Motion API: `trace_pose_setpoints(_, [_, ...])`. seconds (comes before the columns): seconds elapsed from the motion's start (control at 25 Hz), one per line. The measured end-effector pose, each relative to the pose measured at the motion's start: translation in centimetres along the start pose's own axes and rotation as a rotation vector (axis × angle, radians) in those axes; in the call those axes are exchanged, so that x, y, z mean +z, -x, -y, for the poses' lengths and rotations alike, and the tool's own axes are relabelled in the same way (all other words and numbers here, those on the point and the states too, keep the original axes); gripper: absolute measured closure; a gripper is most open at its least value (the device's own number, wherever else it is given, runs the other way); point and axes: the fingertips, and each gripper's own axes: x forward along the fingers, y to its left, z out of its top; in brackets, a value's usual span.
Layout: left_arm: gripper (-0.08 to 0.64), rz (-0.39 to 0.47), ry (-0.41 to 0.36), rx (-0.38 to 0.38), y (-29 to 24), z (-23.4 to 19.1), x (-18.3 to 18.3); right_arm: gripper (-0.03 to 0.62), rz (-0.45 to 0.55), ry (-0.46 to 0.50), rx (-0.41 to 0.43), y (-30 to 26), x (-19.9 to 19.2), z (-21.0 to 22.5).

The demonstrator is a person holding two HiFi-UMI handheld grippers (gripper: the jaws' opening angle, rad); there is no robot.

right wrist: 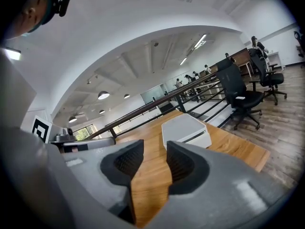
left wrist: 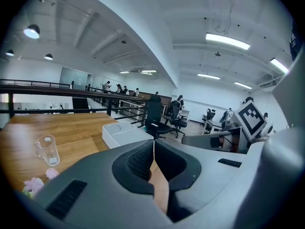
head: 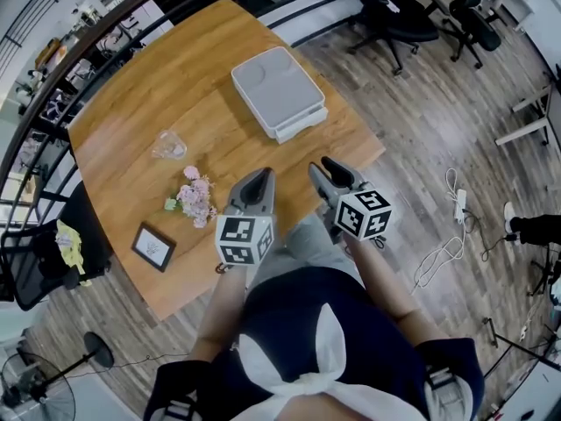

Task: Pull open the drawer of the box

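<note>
Two tongs are hanging over the near edge of the table (head: pixel 131 95), and neither is touching anything. I am holding the left gripper (head: pixel 256 178) clenched, its pads meeting with nothing between them. The right gripper (head: pixel 329 167) is standing released, its jaws apart with only bare wood showing through the gap.

The box (head: pixel 279 90) is sitting well apart from both, toward the far right of the tabletop. It is flat and white, with its drawer (head: pixel 302 128) facing the near right edge. I am judging the drawer to be shut or nearly so, since only a thin seam is showing in the right gripper view.

To do this well, I am planning to bring the right gripper in low and level to the drawer front, close on its lip, and pull straight out. Meanwhile the left gripper should be pressing down on the box, so it is not sliding along. No handle is showing clearly from here.

The drawer is hiding whatever it is holding. The glass (head: pixel 169 145) on the left is standing upright and looking empty. The flowers (head: pixel 195 198) are lying near it on the wood, not in it.
</note>
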Motion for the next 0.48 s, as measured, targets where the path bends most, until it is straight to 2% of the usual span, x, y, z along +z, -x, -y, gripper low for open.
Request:
trace_pose_setpoints(0.24, [0.537, -0.031, -0.007, -0.018, -3.0, -1.6, 0.3, 0.396, -0.024, -0.089, 0.002, -3.6, 0.1, 2.9])
trace_pose_setpoints(0.48, [0.537, -0.064, 0.011, -0.023, -5.8, -3.6, 0.3, 0.394, -0.045, -0.163, -0.016, -6.6, 0.2, 5.4])
